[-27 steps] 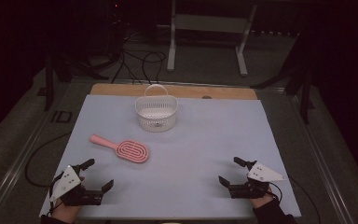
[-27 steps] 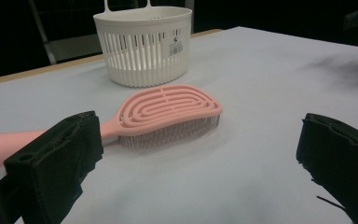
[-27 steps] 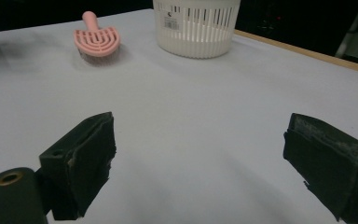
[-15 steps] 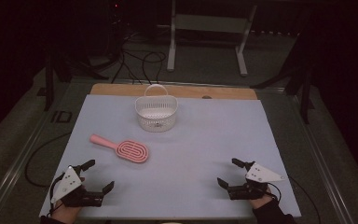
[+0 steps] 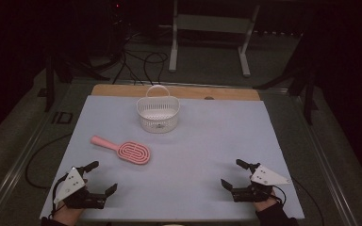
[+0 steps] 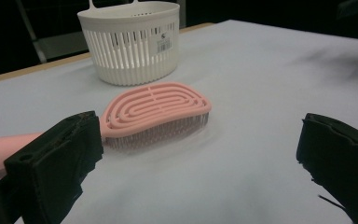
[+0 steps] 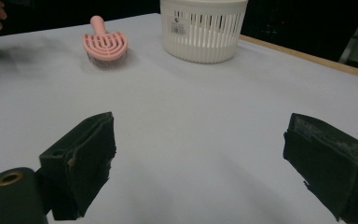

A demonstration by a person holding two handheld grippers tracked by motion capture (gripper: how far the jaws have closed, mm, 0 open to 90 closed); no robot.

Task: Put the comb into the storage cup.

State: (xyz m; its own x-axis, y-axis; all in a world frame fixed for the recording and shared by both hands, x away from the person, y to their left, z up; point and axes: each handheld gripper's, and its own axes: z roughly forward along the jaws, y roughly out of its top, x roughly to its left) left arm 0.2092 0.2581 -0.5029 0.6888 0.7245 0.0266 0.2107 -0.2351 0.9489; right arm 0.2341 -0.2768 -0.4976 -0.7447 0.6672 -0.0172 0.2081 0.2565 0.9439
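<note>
1. Looking down from the high view, I see my left gripper (image 5: 99, 178) at the near left corner of the pale sheet (image 5: 207, 141), its jaws spread wide and nothing between them.
2. My right gripper (image 5: 233, 174) sits at the near right, equally wide open and empty, touching no object.
3. The pink hairbrush (image 5: 122, 149) lies flat on the sheet just beyond the left gripper, bristles down, handle pointing far-left.
4. In the left gripper view the brush head (image 6: 156, 109) lies between and ahead of the jaws, closer to the left jaw, apart from both; I cannot tell whether the handle touches that jaw.
5. The white basket (image 5: 158, 113) stands upright at the far middle of the sheet, well apart from the brush, handle raised.
6. In the right gripper view the brush (image 7: 105, 44) and basket (image 7: 204, 28) sit far ahead of the released jaws.
</note>
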